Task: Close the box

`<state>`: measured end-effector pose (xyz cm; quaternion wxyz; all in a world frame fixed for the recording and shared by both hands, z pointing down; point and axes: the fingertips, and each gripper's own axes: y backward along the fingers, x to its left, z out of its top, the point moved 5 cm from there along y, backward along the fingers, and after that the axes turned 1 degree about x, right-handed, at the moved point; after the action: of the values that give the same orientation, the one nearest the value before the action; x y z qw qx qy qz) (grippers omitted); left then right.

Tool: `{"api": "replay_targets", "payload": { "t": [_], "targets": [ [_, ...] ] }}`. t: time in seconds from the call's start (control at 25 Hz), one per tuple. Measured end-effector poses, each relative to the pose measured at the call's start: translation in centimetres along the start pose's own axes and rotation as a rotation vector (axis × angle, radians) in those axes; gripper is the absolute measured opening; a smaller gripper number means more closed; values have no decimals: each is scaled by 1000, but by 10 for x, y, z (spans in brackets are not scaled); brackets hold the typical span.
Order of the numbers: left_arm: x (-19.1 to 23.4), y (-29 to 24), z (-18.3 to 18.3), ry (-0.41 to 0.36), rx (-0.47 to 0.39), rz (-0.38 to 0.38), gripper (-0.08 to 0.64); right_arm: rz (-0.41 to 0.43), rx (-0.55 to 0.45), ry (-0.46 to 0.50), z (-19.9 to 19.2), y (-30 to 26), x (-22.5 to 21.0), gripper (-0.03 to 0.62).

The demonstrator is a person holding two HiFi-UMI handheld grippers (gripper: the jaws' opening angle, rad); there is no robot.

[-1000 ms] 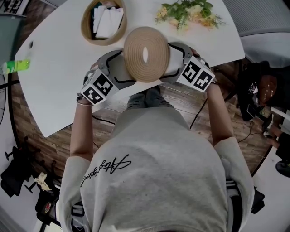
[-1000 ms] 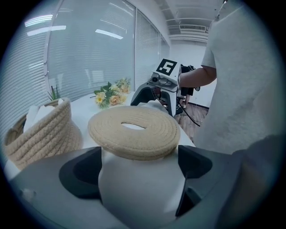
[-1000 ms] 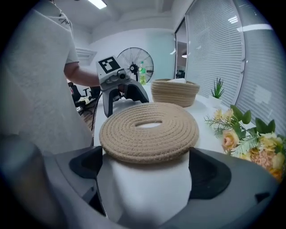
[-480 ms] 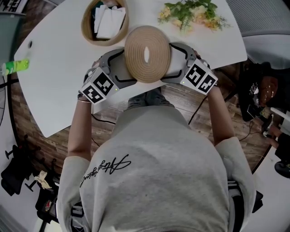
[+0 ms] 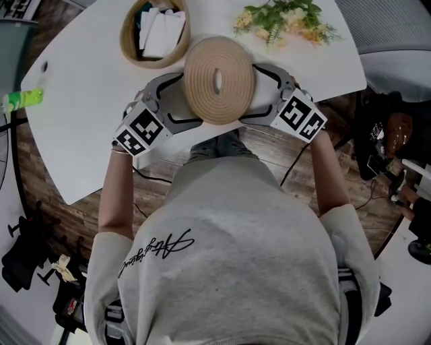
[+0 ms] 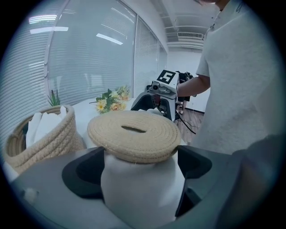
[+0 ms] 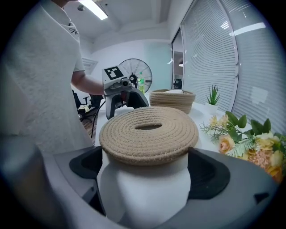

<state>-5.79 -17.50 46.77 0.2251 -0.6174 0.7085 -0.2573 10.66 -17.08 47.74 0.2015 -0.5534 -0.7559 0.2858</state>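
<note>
Head view: round tan coiled-rope lid [image 5: 202, 84], slotted centre.

place: office | cues: blinded glass partitions [image 7: 210, 49] — pedestal fan [image 7: 136, 66], ceiling strip light [image 7: 97, 9], white table [image 5: 81, 128]

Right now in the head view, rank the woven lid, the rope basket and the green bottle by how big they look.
Largest, not ranked: the woven lid and the rope basket look about alike, and the lid is held nearer the camera.
Smallest: the green bottle.
</note>
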Motion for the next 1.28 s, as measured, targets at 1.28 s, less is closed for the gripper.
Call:
{"api": "replay_targets", "payload": {
  "t": [1.28],
  "targets": [
    [2,54,55,-41,-77,94,509,-44,-79,121,69,54,-5,592]
  ]
}}
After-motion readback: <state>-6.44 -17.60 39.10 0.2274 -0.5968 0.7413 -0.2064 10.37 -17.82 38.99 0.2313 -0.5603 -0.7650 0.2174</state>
